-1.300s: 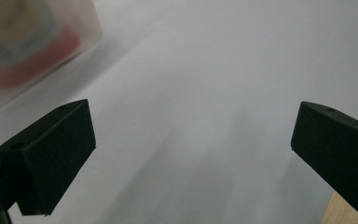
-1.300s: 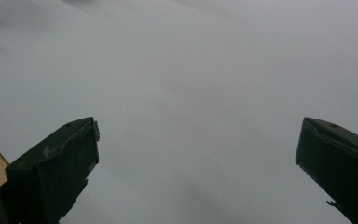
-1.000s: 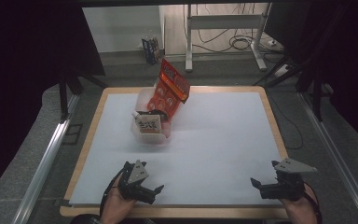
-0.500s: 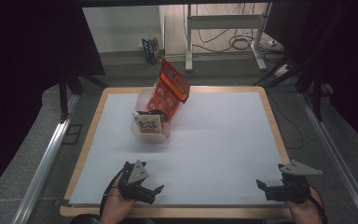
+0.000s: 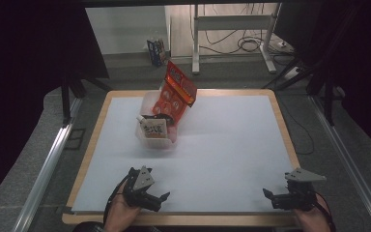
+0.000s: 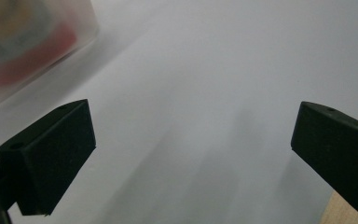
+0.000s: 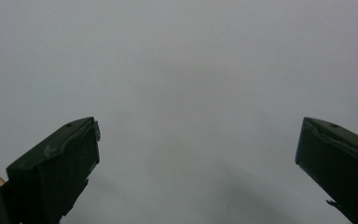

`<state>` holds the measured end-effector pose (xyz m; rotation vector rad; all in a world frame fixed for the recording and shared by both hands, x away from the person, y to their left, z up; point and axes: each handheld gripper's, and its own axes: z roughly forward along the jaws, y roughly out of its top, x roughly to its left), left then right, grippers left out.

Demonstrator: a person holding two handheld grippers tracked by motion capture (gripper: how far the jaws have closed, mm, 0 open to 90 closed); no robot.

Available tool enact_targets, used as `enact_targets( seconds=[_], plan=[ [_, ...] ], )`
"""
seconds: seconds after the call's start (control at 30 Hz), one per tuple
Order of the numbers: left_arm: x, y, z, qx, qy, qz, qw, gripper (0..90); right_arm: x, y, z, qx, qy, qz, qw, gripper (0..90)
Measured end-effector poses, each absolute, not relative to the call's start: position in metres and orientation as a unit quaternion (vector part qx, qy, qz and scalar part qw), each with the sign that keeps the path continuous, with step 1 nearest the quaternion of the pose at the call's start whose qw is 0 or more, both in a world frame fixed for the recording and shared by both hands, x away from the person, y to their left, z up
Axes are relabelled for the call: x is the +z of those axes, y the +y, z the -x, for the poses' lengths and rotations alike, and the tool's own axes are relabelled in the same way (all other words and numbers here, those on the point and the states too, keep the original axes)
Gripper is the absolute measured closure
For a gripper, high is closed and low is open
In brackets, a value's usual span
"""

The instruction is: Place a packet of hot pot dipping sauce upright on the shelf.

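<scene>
A clear plastic bin (image 5: 150,140) stands on the white table top, left of centre. An orange-red snack bag (image 5: 175,94) leans out of its far side, and a pale packet with dark lettering (image 5: 154,129) stands at its front. My left gripper (image 5: 158,197) rests near the front edge, below the bin, open and holding nothing. In the left gripper view its jaws stand wide apart over bare white surface, with the bin (image 6: 30,44) blurred at the upper left. My right gripper (image 5: 269,198) sits at the front right, open and holding nothing, jaws wide over white surface (image 7: 191,93).
A wooden rim (image 5: 280,121) frames the white table top (image 5: 232,145). Metal rails run along both sides of the table. Behind it stand a metal frame (image 5: 232,29), cables on the floor and a small blue box (image 5: 157,50).
The right gripper has slid a little to the right and toward the front edge. The left gripper, the bin and its contents have stayed put.
</scene>
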<state>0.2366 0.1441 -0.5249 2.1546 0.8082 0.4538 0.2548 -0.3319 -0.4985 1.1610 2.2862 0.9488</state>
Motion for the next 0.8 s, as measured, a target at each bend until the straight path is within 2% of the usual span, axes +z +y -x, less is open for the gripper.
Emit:
enact_targets(
  seconds=[0.5,0.8],
  plan=[
    [-0.526,0.143,-0.237,0.176,0.316,-0.850,0.383,0.0,-0.514,-0.325,-0.259,0.317,0.838,-0.413,0.163,0.0],
    [-0.526,0.143,-0.237,0.177,0.316,-0.849,0.385,0.0,-0.514,-0.324,-0.260,0.312,0.842,-0.409,0.163,0.0]
  ],
)
